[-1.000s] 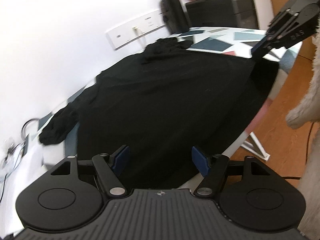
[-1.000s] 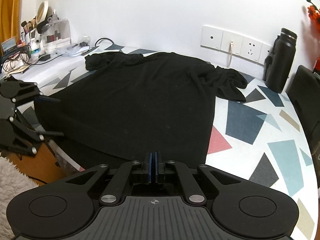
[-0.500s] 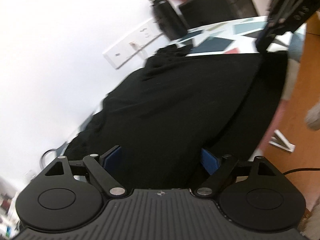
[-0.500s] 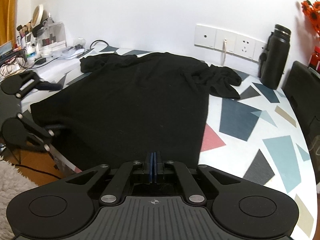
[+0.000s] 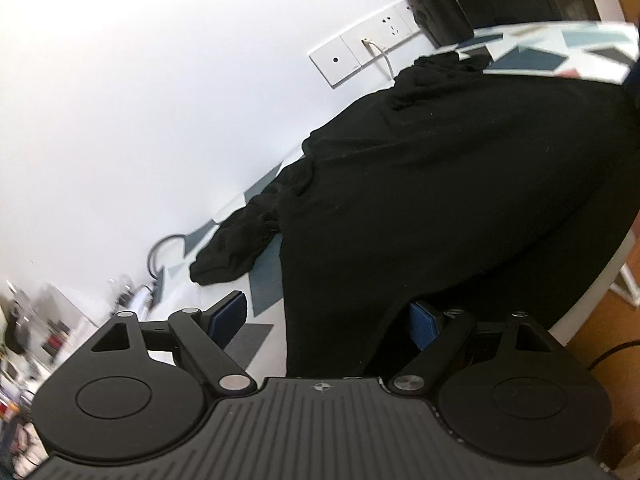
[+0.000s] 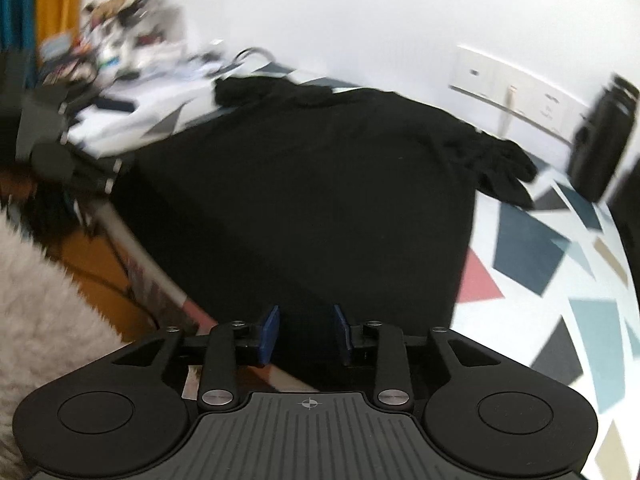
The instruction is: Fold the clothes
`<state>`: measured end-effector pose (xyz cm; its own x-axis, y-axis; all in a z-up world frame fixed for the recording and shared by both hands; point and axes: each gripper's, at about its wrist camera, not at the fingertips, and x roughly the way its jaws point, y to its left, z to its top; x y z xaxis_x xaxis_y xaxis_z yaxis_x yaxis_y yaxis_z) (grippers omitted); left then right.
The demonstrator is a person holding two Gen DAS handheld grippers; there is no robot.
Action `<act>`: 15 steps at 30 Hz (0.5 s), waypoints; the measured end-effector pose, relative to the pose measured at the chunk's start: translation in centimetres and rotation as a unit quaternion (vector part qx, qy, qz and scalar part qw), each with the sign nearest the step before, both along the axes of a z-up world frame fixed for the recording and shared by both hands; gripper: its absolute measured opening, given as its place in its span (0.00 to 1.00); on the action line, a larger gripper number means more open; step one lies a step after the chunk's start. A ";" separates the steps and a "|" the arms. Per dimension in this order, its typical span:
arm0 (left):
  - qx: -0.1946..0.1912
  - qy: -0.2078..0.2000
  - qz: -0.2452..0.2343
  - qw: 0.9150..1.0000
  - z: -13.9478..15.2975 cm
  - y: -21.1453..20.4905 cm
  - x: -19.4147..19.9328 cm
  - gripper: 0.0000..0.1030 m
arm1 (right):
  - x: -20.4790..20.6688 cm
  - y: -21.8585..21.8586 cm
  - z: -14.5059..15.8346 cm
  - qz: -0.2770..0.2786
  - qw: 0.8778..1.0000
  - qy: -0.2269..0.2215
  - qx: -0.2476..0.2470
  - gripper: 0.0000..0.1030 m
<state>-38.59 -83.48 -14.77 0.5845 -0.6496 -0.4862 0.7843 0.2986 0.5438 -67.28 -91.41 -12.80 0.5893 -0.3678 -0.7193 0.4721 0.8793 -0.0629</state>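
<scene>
With both grippers' fingers apart and empty at the shirt (image 6: 320, 184) hem on the counter (image 6: 532, 240), each should probably pinch a corner squarely before lifting.

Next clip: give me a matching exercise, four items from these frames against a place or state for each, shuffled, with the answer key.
Items
1. black T-shirt
2. tall black water bottle
3. left gripper
4. white wall socket strip

Places or states
A. jaws open at the shirt's near corner
B. mounted on the wall, a cable plugged in
C. spread flat on the patterned tabletop
D. upright by the wall, past the shirt's sleeve

Pairs: 1-C, 2-D, 3-A, 4-B
</scene>
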 end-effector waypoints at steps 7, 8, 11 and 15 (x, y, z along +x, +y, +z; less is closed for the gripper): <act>0.002 0.033 -0.014 0.999 0.2 0.4 0.2 0.50 | 0.9 0.3 -1.2 0.013 0.999 0.039 -0.010 0.30; 0.002 0.039 -0.015 0.999 0.2 0.5 0.3 0.48 | 0.8 0.3 -1.3 0.015 0.999 0.040 -0.012 0.30; 0.003 0.054 -0.013 0.998 0.1 0.5 0.5 0.31 | 0.6 0.0 -1.3 0.016 0.999 0.040 -0.008 0.25; 0.000 0.078 -0.011 0.997 0.4 0.9 1.1 0.11 | -0.3 -1.3 -1.0 -0.004 1.000 0.026 0.016 0.08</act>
<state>-37.54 -82.62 -14.39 0.4883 -0.6606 -0.5703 0.8652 0.2808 0.4155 -67.54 -92.69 -13.76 0.5476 -0.3487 -0.7607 0.4765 0.8772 -0.0591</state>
